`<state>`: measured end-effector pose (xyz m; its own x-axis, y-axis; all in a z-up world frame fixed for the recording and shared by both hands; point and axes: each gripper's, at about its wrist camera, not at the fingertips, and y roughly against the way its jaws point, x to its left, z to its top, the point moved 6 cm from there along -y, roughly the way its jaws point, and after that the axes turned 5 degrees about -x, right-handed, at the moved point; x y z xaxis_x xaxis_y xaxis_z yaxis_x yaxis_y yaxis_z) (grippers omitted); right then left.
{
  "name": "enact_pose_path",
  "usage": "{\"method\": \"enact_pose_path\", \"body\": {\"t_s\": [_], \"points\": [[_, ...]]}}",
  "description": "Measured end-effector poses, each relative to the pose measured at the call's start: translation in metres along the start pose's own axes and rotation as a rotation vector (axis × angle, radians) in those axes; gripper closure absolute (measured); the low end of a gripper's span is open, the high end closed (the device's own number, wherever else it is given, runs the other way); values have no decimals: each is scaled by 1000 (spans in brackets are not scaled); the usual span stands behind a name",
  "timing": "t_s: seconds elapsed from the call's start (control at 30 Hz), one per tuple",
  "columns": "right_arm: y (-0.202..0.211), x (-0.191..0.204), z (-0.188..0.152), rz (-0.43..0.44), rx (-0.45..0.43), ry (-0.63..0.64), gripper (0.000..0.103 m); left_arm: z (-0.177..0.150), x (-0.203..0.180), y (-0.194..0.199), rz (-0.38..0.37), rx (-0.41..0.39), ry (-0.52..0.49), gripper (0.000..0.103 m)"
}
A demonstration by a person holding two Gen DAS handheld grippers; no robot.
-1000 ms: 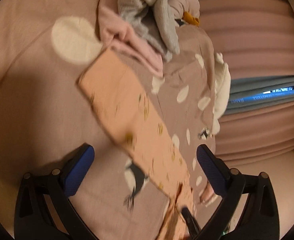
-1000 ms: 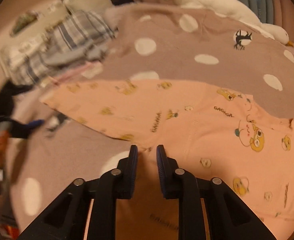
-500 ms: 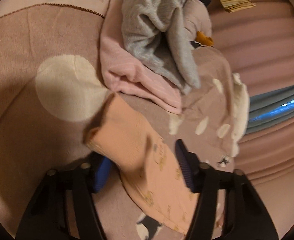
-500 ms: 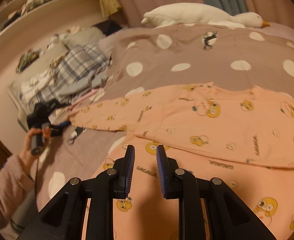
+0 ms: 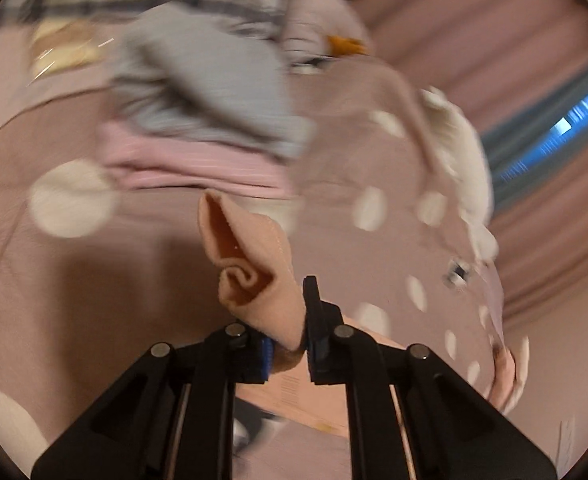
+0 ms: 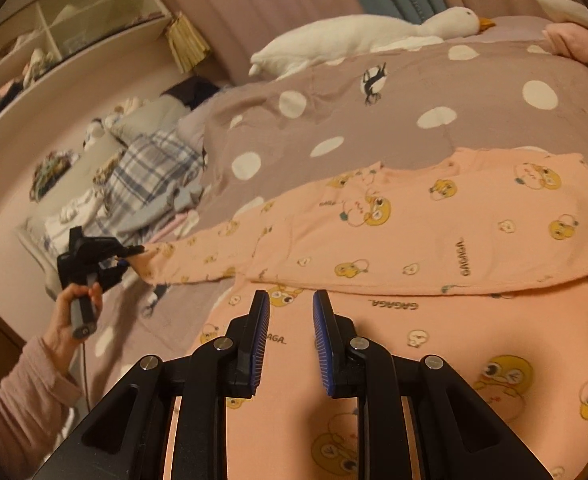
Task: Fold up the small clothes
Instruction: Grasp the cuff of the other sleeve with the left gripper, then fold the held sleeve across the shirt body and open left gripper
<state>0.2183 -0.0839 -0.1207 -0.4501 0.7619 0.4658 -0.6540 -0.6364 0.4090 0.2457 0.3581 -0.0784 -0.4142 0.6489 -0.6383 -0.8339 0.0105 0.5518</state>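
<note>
A peach shirt with yellow cartoon chicks lies spread on a bed that has a mauve cover with white dots. One long sleeve reaches out to the left side of the right wrist view. At its end, the left tongs grip the cuff. In the left wrist view the cuff is bunched and curled between the two fingers, and the jaws are closing on it, with the pads already pressing on the cloth. A hand in a pink sleeve holds the handle of these tongs.

The right tongs stand above the lower part of the shirt, near its front edge. Their jaws are narrow but not closed, and no cloth is between them.

Behind the cuff there is a pile of other clothes: a grey piece on a pink one, and a plaid one further back. A white plush goose lies at the far side of the bed, near the curtain.
</note>
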Motion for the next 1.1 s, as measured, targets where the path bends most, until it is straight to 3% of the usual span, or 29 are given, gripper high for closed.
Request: {"method": "enact_pose_path", "body": {"t_s": [0.13,0.3,0.53,0.67,0.73,0.87,0.93,1.1], "points": [[24,-4,2,-30,-46,-15,81,-25,-71,3,-98,25,-105,92],[56,-14,0,-34,-87,-42,81,-80,-157,-7,-158,78,-246,92],[97,-50,-4,-93,-137,-119,81,-177,-234,-38,-174,171,-396,92],[110,-71,-12,-140,-142,-161,81,-233,-260,-58,-178,256,-455,90],[113,-78,-16,-150,-139,-180,81,-261,-264,-70,-164,318,-475,81],[118,-88,-20,-166,-133,-217,79,-283,-257,-76,-146,383,-505,40],[121,-91,-21,-165,-136,-241,57,-278,-252,-70,-157,380,-501,39],[117,-91,-17,-145,-126,-278,52,-254,-226,-42,-168,337,-479,23]]}}
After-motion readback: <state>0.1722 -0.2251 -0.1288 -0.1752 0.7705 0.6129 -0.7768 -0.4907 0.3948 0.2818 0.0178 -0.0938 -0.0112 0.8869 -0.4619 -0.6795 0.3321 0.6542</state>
